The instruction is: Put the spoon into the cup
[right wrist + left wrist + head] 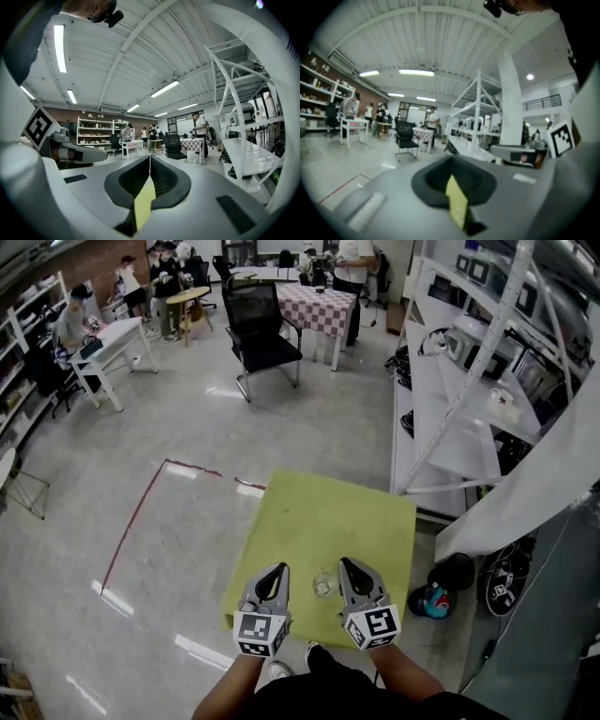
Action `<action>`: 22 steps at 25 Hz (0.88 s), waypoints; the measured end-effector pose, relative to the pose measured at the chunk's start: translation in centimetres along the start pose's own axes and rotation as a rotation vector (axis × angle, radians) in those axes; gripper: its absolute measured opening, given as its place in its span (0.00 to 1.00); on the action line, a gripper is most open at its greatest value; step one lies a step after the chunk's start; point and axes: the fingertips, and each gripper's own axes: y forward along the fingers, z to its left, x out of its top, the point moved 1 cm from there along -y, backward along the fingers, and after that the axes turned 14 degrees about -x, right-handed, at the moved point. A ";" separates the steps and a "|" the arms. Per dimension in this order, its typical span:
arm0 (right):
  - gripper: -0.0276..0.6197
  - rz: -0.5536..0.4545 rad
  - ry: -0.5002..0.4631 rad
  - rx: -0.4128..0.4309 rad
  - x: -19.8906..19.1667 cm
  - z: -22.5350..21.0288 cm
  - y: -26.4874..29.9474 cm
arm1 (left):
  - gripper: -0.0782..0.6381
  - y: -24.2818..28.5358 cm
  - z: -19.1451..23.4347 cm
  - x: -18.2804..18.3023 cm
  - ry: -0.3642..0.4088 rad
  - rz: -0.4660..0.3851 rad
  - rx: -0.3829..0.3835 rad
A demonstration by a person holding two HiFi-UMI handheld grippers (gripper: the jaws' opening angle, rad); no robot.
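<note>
Cup of clear glass (pixel 324 584) stands on a square yellow-green table (pixel 319 512), between the two grippers and near the table's near edge. It is just to the right of the left gripper (pixel 278 569) and just to the left of the right gripper (pixel 346 564), closer to the right one and touching neither. It is too small to tell whether the spoon lies in it or by it.

Both grippers hover over the near part of the table and point forward, each with its marker cube toward the person. In the left gripper view the left gripper (pixel 452 161) has its jaws drawn together with nothing between them, and only a sliver of yellow table shows through the hollow behind the tips. In the right gripper view the right gripper (pixel 150 158) is the same: tips meeting, nothing held.

Ahead of the grippers, beyond the table, stand a black office chair (pixel 263 329) and a table with a checked cloth (pixel 323 307). To their right a white metal rack (pixel 441 418) stands just beside the yellow-green table.
</note>
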 end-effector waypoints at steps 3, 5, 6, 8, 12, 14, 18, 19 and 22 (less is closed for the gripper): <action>0.05 -0.023 -0.015 -0.001 1.7 0.7 -0.3 | 0.12 -0.7 0.2 1.2 0.024 -0.026 0.001; 0.05 -0.033 -0.031 0.003 2.7 1.3 -0.4 | 0.12 -1.2 0.6 1.8 0.038 -0.040 0.008; 0.05 -0.036 -0.040 0.003 3.1 1.4 -0.5 | 0.12 -1.4 0.8 2.1 0.040 -0.045 0.010; 0.05 -0.039 -0.056 -0.003 3.6 1.6 -0.6 | 0.12 -1.7 0.9 2.5 0.041 -0.057 0.012; 0.05 -0.047 -0.071 -0.012 4.1 1.7 -0.8 | 0.12 -2.4 0.4 3.3 0.034 -0.087 0.004; 0.05 -0.053 -0.066 -0.015 4.3 1.9 -1.0 | 0.12 -2.8 0.1 3.5 0.027 -0.095 -0.001; 0.05 -0.053 -0.062 -0.016 4.4 2.3 -1.3 | 0.12 -3.2 -0.2 3.7 0.035 -0.096 -0.005; 0.05 -0.050 -0.061 -0.017 4.3 2.4 -1.4 | 0.12 -3.4 -0.3 3.8 0.038 -0.097 -0.005; 0.05 -0.043 -0.062 -0.024 4.4 2.9 -1.9 | 0.12 -4.0 -0.4 3.8 0.044 -0.098 -0.004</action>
